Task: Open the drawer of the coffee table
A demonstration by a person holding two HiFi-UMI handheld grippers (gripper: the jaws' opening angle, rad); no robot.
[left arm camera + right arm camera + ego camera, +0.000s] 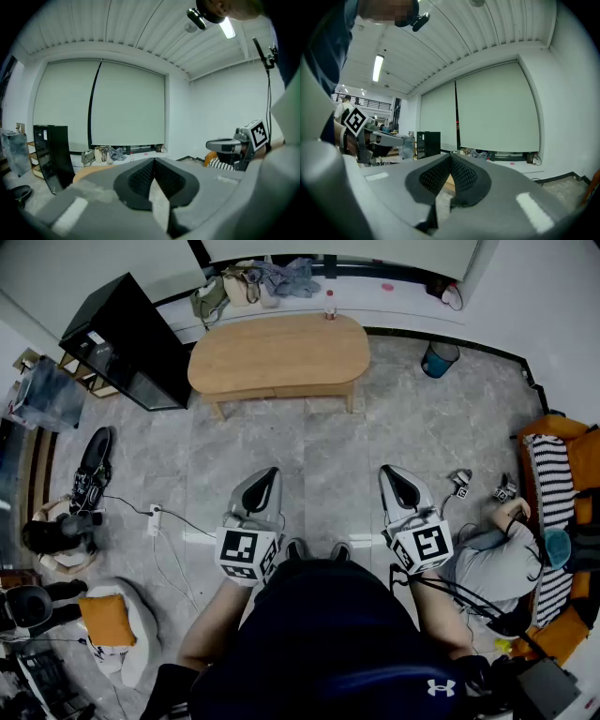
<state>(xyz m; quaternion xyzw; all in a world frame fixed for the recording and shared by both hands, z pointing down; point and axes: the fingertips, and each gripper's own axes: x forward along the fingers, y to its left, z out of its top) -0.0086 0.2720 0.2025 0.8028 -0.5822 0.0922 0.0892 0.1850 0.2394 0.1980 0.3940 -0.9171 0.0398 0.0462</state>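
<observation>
One coffee table; oval top (light wood)

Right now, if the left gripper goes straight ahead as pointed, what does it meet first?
Probably the coffee table: the left gripper, fingers shut, aims across the floor at its near edge. Depth is unclear.
</observation>
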